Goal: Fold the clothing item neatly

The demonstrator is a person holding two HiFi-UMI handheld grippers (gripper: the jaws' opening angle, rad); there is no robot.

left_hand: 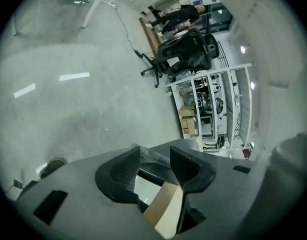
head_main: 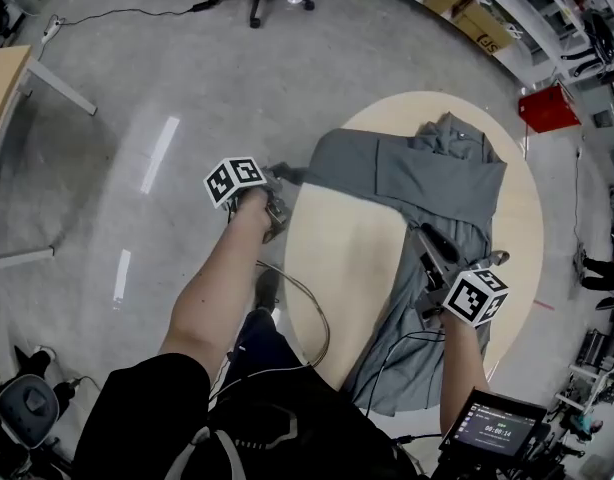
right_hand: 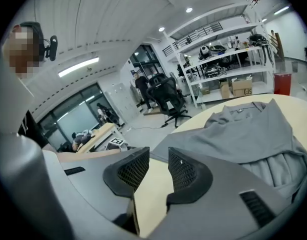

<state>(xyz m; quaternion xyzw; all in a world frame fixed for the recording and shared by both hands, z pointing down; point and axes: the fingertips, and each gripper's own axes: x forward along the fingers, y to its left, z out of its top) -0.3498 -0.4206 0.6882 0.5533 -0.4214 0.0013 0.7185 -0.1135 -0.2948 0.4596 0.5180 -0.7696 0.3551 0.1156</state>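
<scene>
left fingers [left_hand: 118, 169] apart at the sleeve [head_main: 292, 175] tip; right fingers [right_hand: 186, 171] apart, empty. unheld, the sleeve may slide off the worktop [head_main: 337, 268].

A round, pale wooden bench [head_main: 332, 268] carries one thing — a grey garment [head_main: 427, 183] spread over its far and right parts, one end hanging over the near-right rim.
</scene>
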